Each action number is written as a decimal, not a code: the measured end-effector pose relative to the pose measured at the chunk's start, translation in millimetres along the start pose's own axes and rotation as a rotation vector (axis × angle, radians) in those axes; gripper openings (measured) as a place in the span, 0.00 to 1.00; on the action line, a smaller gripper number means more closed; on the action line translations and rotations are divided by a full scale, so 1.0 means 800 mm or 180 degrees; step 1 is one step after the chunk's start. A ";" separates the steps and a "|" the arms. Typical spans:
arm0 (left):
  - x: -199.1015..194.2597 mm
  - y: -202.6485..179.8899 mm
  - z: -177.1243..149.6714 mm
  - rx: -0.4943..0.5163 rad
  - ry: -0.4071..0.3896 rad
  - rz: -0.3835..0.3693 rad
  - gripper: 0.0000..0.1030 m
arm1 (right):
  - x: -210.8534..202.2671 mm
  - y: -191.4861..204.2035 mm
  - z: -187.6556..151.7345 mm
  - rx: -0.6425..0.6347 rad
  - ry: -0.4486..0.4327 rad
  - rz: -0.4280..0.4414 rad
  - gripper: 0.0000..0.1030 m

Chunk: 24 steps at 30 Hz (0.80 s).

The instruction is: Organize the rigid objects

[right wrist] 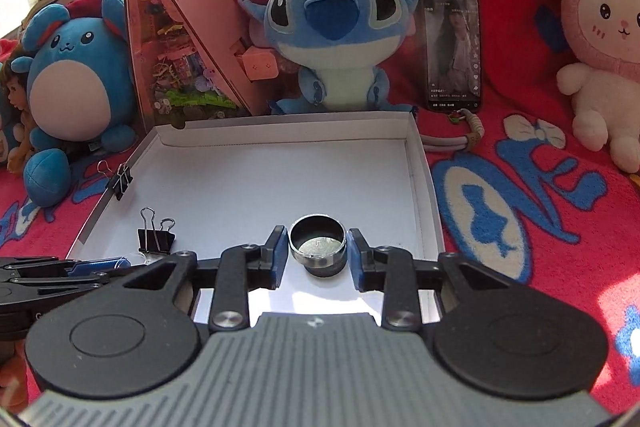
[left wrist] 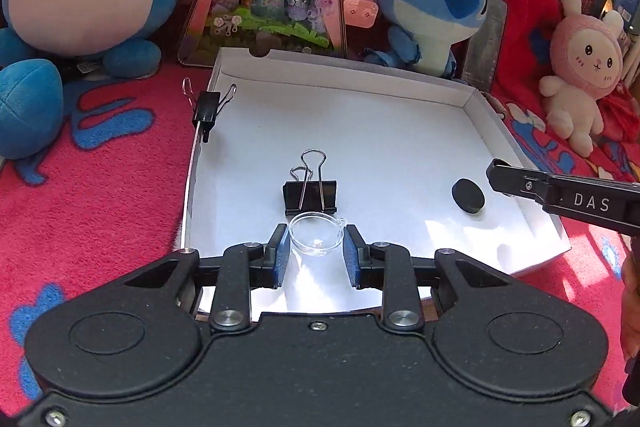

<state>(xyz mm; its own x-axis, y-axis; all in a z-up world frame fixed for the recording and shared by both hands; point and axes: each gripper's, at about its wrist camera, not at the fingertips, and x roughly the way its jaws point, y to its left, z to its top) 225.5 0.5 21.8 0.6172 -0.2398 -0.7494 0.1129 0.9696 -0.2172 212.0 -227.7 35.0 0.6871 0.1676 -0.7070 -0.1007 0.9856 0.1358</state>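
1. Left gripper (left wrist: 316,241): blue-padded fingers clenched on a small clear plastic cup (left wrist: 316,233) with a tiny side loop; cup sits upright between the pads, low over the near floor of the white cardboard tray (left wrist: 400,99).
2. Right gripper (right wrist: 318,247): jaws narrowed onto a round black cap (right wrist: 318,245), hollow side up, shiny metallic disc inside; held over the tray's near right part.
3. Black binder clip (left wrist: 310,193), wire handles raised, lies just beyond the clear cup.
4. Second binder clip (left wrist: 207,107) clamps the tray's left wall.
5. Tray rests on a red fleece blanket (right wrist: 520,227); plush toys beyond.
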 end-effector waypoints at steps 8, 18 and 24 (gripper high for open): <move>0.011 -0.002 0.011 0.0015 -0.0026 0.0073 0.26 | 0.028 0.005 0.004 -0.0084 0.0180 -0.0099 0.36; 0.017 -0.002 0.015 0.0013 -0.0063 0.0099 0.26 | 0.039 0.010 0.004 -0.0102 0.0263 -0.0095 0.36; 0.020 0.000 0.014 0.0012 -0.0077 0.0068 0.26 | 0.041 0.007 0.002 -0.0051 0.0278 -0.0118 0.37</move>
<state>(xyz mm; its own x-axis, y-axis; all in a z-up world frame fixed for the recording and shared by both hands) 244.1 -2.7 17.3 0.6382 -0.2177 -0.7385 0.1024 0.9747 -0.1989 235.1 -216.9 13.6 0.6253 0.1315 -0.7692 -0.0882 0.9913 0.0977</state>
